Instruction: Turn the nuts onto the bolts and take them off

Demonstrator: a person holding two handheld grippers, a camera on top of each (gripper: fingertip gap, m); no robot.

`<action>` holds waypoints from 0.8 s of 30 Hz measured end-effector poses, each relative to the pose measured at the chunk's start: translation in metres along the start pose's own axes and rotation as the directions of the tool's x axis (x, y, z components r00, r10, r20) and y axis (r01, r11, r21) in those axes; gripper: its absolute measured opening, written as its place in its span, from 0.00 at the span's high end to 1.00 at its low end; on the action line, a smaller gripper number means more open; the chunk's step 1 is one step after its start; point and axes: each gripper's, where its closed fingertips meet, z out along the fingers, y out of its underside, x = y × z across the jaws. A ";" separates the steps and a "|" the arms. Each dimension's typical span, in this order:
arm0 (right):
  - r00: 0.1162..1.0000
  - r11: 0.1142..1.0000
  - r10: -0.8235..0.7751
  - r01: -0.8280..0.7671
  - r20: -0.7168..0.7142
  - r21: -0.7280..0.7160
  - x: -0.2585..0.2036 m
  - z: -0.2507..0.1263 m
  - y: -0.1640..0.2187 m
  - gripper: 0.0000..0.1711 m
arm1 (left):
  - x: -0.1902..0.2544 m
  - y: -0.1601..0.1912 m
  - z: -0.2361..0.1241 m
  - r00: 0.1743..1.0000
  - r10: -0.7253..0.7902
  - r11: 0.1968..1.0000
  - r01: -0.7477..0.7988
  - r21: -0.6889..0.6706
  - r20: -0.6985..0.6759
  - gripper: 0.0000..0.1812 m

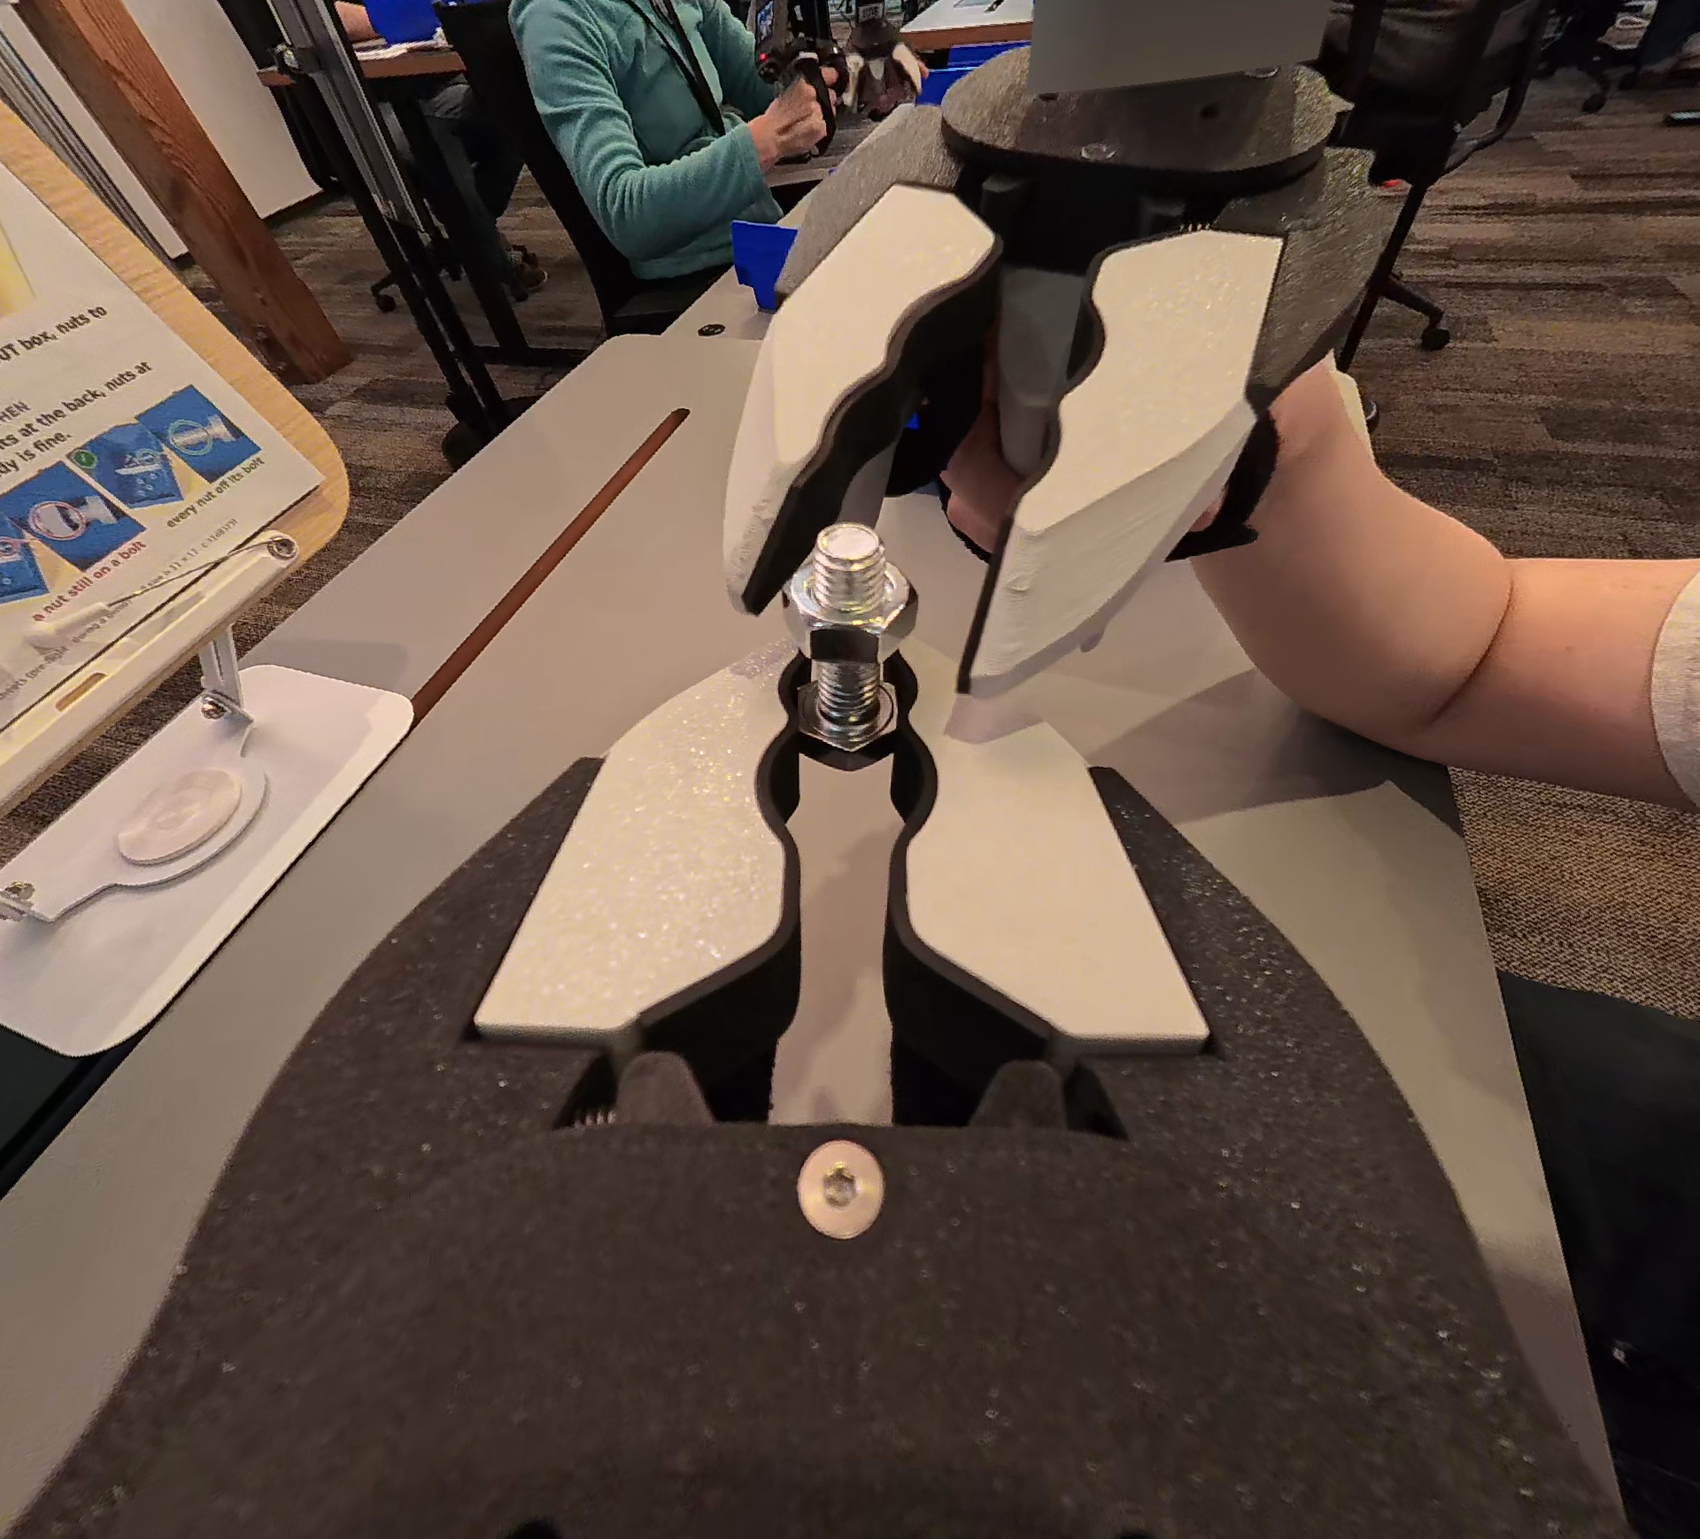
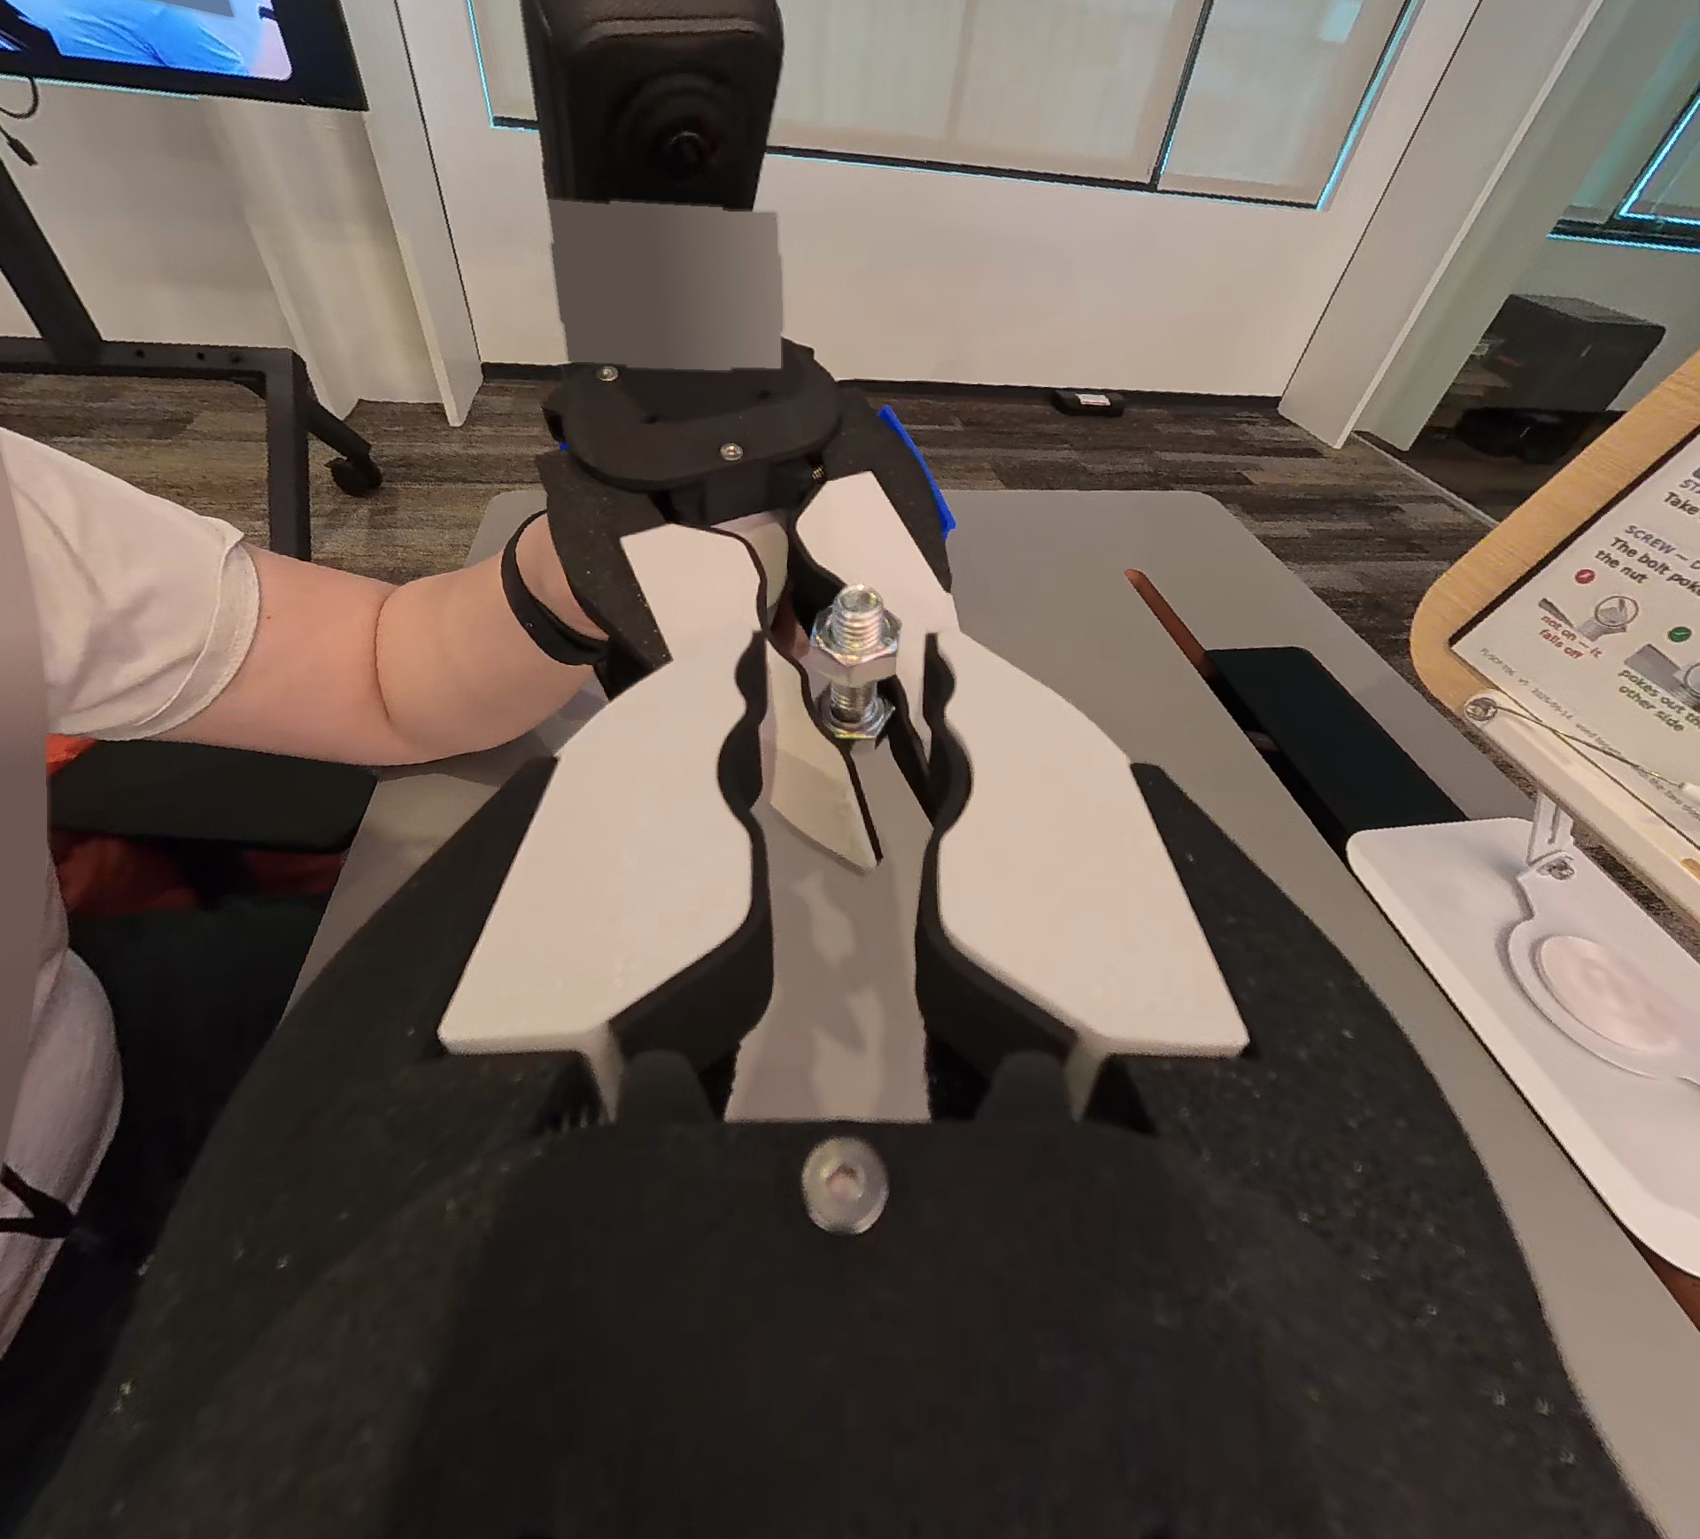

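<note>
Bolt (image 1: pixel 847 671) upright between the left gripper (image 1: pixel 844 736) tips, head down, nut (image 1: pixel 848 607) up on the thread. Right gripper (image 1: pixel 855 630) opposite, tips either side of nut. Table (image 1: pixel 515 575) beneath. Stand (image 1: pixel 120 878) left of left gripper.

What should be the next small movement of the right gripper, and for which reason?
Probably close the right gripper on the nut. The left gripper holds the bolt upright by its head; the right one's open fingers flank the nut without gripping it.
</note>
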 end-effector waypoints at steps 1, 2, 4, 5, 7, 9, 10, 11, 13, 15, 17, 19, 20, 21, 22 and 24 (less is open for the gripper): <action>1.000 1.000 0.002 -0.002 0.002 0.000 0.000 0.000 0.000 0.82 | 0.000 0.000 0.000 1.000 0.001 1.000 -0.001 0.000 0.001 0.92; 1.000 1.000 0.004 -0.004 0.006 -0.002 -0.001 0.001 0.001 0.82 | 0.000 0.000 0.000 1.000 0.002 1.000 -0.002 -0.001 0.003 0.92; 1.000 1.000 0.000 0.000 0.003 -0.007 -0.001 0.001 0.001 0.83 | -0.001 0.001 0.000 1.000 0.003 1.000 -0.003 -0.004 0.006 0.92; 1.000 1.000 -0.004 0.004 0.002 -0.009 -0.001 0.001 0.001 0.83 | -0.001 0.001 0.000 1.000 0.004 1.000 -0.004 -0.005 0.007 0.92; 1.000 1.000 -0.009 0.009 0.003 -0.009 -0.001 0.000 0.001 0.83 | -0.001 0.001 0.001 1.000 0.003 1.000 -0.003 -0.006 0.008 0.92; 1.000 1.000 -0.012 0.012 0.006 -0.020 -0.003 0.000 0.001 0.83 | -0.003 0.001 0.000 1.000 0.005 1.000 -0.005 -0.008 0.017 0.92; 1.000 0.999 -0.017 0.017 0.003 -0.032 -0.003 -0.002 0.002 0.82 | -0.004 0.002 -0.001 1.000 0.006 1.000 -0.006 -0.009 0.020 0.92; 1.000 0.999 -0.027 0.026 -0.002 -0.048 -0.002 -0.003 0.003 0.82 | -0.005 0.001 -0.001 1.000 0.005 1.000 -0.005 -0.008 0.025 0.92; 0.999 0.997 -0.046 0.046 0.010 -0.059 -0.006 -0.008 0.002 0.85 | -0.007 0.000 -0.003 0.999 0.000 1.000 0.000 -0.001 0.032 0.92; 0.999 0.999 -0.042 0.043 0.022 -0.034 -0.009 -0.012 -0.004 0.89 | -0.008 0.000 -0.004 0.999 -0.002 1.000 0.002 0.001 0.033 0.92; 1.000 0.999 -0.030 0.030 0.005 -0.015 -0.007 -0.012 -0.007 0.87 | -0.007 0.000 -0.003 1.000 -0.003 1.000 0.003 0.000 0.029 0.92; 1.000 1.000 -0.016 0.016 -0.014 -0.010 -0.003 -0.009 -0.005 0.81 | -0.005 0.001 -0.002 1.000 0.002 1.000 -0.002 -0.002 0.024 0.92; 1.000 1.000 -0.012 0.011 -0.021 -0.009 -0.001 -0.007 -0.004 0.79 | -0.003 0.000 -0.001 1.000 0.004 1.000 -0.004 -0.002 0.021 0.92; 1.000 1.000 -0.008 0.008 -0.019 -0.007 0.000 -0.005 -0.003 0.78 | -0.002 0.000 -0.001 1.000 0.006 1.000 -0.006 -0.002 0.016 0.92; 1.000 1.000 -0.003 0.003 -0.015 -0.005 0.000 -0.004 -0.003 0.78 | 0.000 0.000 0.000 1.000 0.007 1.000 -0.007 -0.002 0.011 0.92; 1.000 1.000 -0.005 0.005 -0.008 0.005 0.000 -0.002 -0.003 0.79 | 0.002 0.000 0.000 1.000 0.010 1.000 -0.010 -0.001 0.005 0.92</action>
